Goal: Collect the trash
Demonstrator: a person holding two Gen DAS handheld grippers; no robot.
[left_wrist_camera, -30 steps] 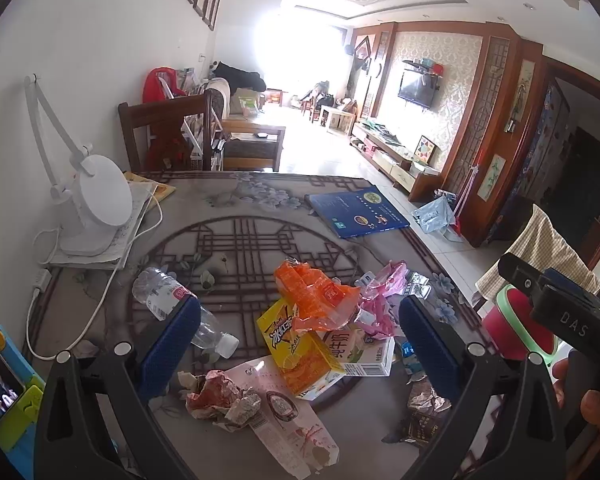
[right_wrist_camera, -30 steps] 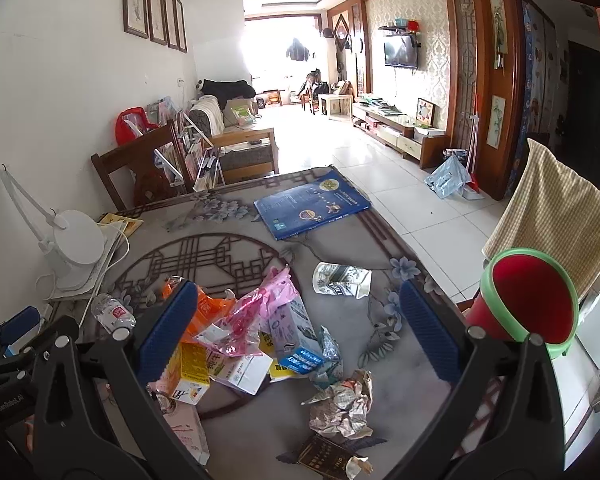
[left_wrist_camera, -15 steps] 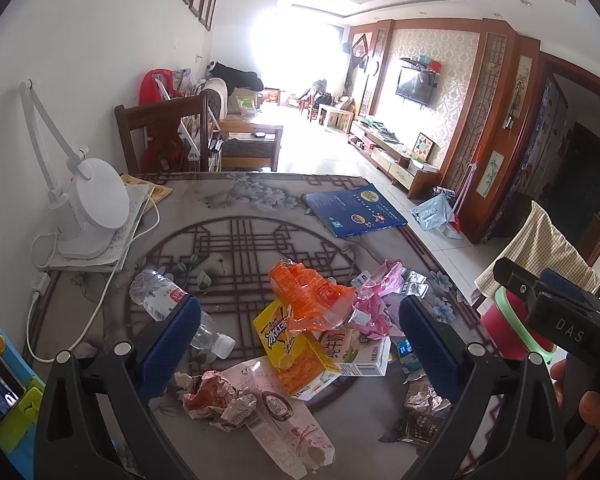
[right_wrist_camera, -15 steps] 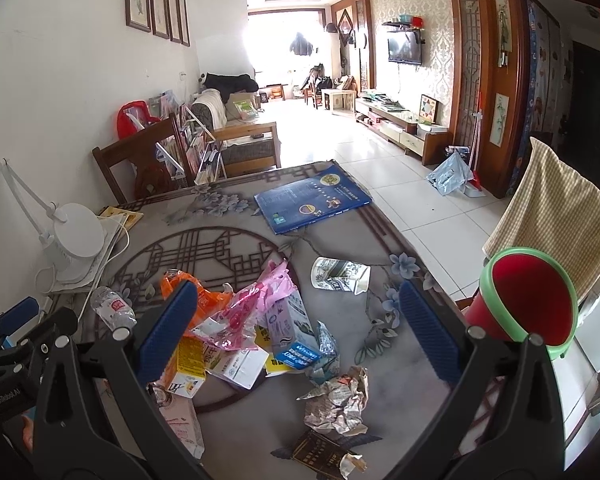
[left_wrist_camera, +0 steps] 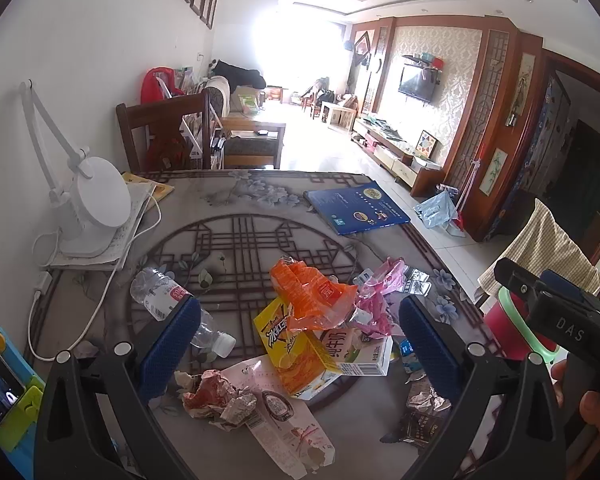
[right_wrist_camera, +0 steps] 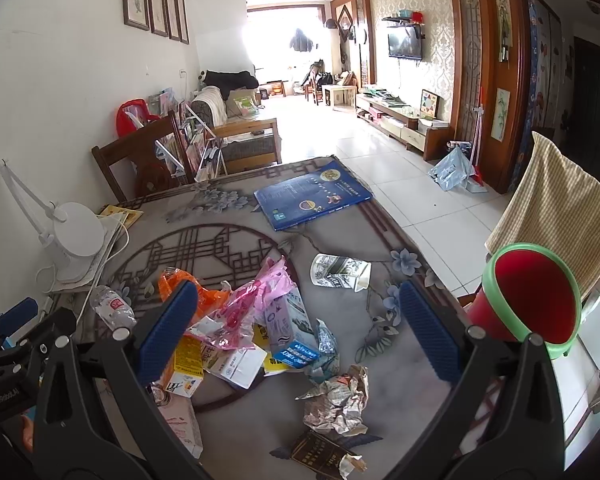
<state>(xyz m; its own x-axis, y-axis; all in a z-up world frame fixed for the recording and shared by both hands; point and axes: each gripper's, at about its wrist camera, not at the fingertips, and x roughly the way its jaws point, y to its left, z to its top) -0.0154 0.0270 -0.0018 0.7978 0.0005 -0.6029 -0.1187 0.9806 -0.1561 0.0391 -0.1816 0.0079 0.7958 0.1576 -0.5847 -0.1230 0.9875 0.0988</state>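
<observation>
Item: trash heap (left_wrist_camera: 324, 332), lying loose on the patterned table (left_wrist_camera: 236, 208), near the table edge closest to the red bin with green rim (right_wrist_camera: 530, 300). The bin is standing off that edge, mouth tilting toward the table.

Contents, working outward from the heap's centre:
- orange wrapper (left_wrist_camera: 308, 296), resting on top of the yellow carton (left_wrist_camera: 292, 344); the carton's long axis is running from the near edge toward mid-table.
- white milk carton (left_wrist_camera: 360, 350), lying flat, touching the yellow carton on the bin side.
- pink bag (right_wrist_camera: 256, 300), crumpled, on the bin side of the orange wrapper.
- plastic bottle (left_wrist_camera: 172, 300), lying on its side on the far side of the heap from the bin, cap pointing toward the near edge.
- crumpled paper (right_wrist_camera: 338, 400), apart from the heap, nearer the bin.
- flattened cup (right_wrist_camera: 340, 274), alone, beyond the heap.

Left gripper (left_wrist_camera: 300, 344): hovering over the heap, jaws standing spread wide, gripping nothing.
Right gripper (right_wrist_camera: 296, 332): likewise spread, empty, above the bin side of the heap.

Handling note, as judgement: collection appears not yet begun. Taking one item at a time is advisable, starting with the topmost wrapper or the stray paper nearest the bin; cartons are best pinched across the short axis.
</observation>
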